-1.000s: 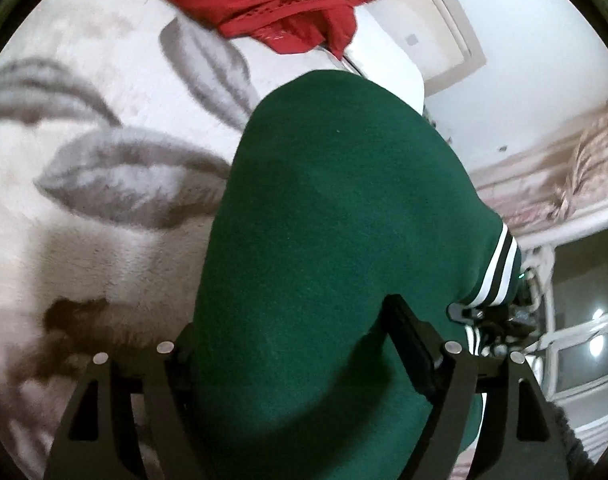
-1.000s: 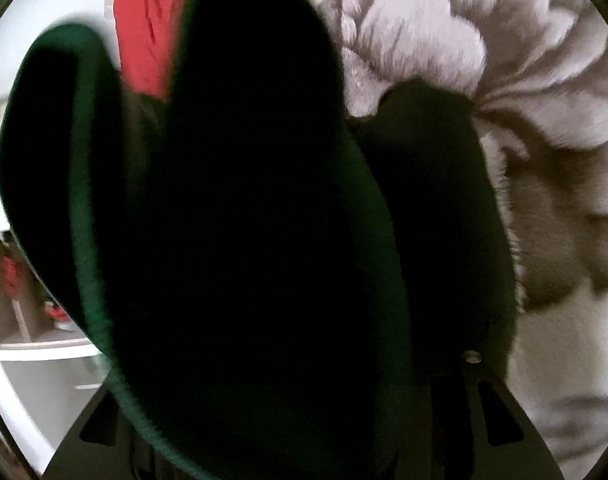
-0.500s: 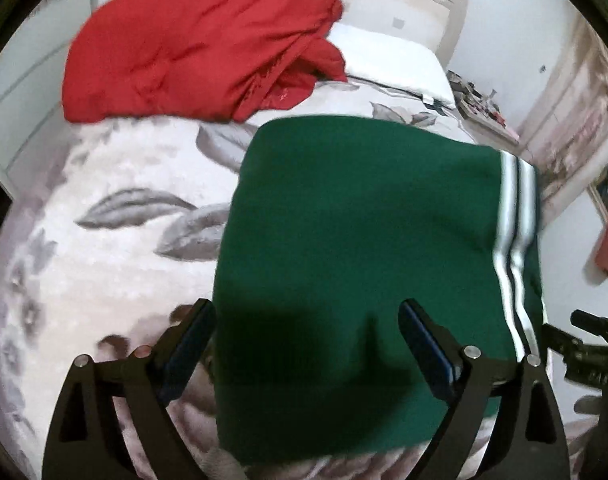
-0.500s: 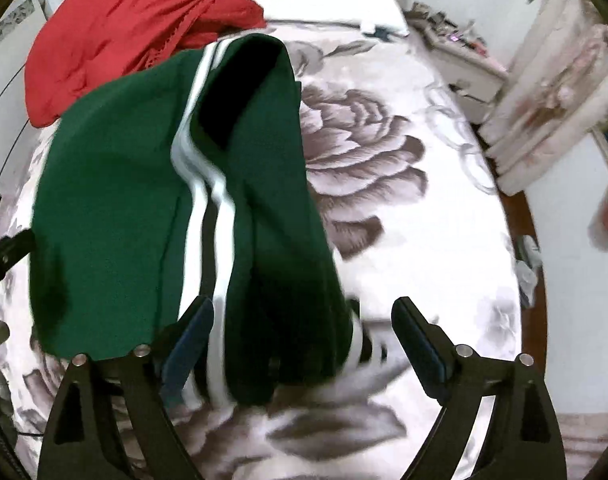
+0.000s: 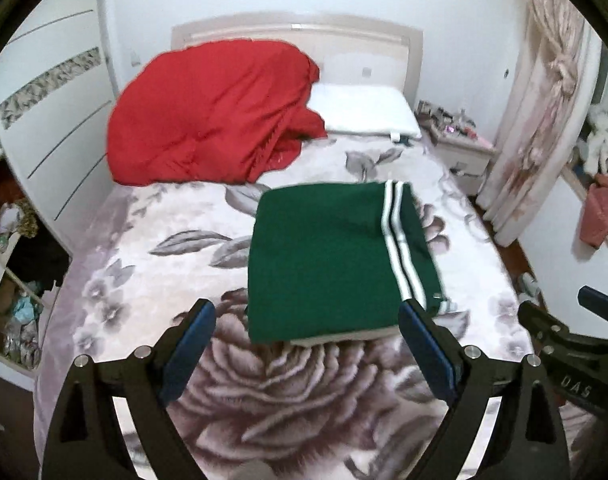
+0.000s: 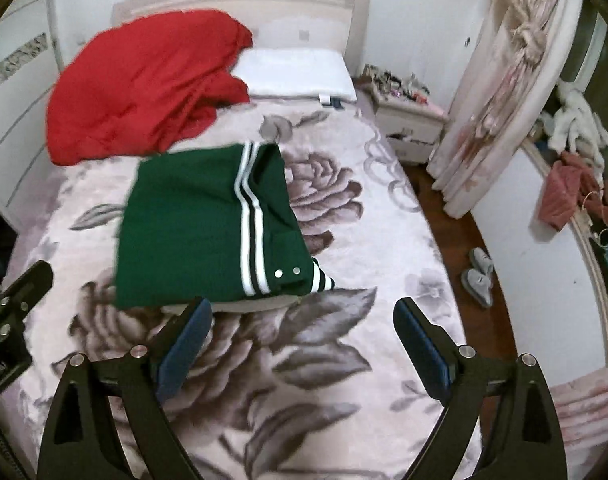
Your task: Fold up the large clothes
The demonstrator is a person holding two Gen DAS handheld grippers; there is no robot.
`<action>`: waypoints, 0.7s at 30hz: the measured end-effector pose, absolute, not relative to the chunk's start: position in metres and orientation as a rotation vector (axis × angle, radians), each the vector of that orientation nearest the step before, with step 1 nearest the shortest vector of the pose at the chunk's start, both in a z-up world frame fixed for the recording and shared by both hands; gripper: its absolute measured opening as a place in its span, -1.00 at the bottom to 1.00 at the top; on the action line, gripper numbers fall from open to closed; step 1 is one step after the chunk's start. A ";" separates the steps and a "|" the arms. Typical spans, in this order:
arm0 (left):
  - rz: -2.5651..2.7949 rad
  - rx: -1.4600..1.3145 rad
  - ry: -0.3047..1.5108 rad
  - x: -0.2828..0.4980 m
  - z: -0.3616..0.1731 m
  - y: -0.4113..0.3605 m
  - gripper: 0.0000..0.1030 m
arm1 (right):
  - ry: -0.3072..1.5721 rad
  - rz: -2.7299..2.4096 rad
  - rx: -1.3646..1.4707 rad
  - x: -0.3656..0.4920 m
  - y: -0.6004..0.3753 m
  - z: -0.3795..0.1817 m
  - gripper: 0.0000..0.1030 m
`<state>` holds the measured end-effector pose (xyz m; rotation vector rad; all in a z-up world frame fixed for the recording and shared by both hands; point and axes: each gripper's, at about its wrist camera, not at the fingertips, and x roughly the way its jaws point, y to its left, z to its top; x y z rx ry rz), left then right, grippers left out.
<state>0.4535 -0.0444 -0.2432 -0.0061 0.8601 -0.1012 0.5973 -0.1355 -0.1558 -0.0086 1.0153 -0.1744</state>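
Observation:
A green jacket (image 5: 328, 256) with two white stripes lies folded into a flat rectangle on the flowered bedspread (image 5: 263, 392); it also shows in the right wrist view (image 6: 199, 232), with two snap buttons near its front edge. My left gripper (image 5: 306, 344) is open and empty, held back from the jacket's near edge. My right gripper (image 6: 301, 340) is open and empty too, just in front of the jacket's near right corner. Neither touches the cloth.
A crumpled red garment (image 5: 211, 116) lies at the head of the bed beside a white pillow (image 5: 364, 114). A wardrobe (image 5: 51, 112) stands left, a nightstand (image 6: 408, 116) and curtain (image 6: 500, 92) right. Slippers (image 6: 480, 276) lie on the floor.
Both grippers have let go of the green jacket and pulled back and up from it. The jacket now lies folded flat on the bed.

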 end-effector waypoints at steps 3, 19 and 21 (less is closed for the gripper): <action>-0.087 -0.011 0.842 0.416 -0.208 -0.042 0.81 | 0.968 -0.170 -0.009 0.547 -0.131 -0.094 0.82; -0.021 -0.004 0.760 0.256 -0.078 -0.038 0.81 | 0.821 -0.145 0.003 0.359 -0.137 0.089 0.86; -0.017 -0.012 0.766 0.249 -0.072 -0.037 0.81 | 0.809 -0.143 -0.001 0.345 -0.137 0.102 0.86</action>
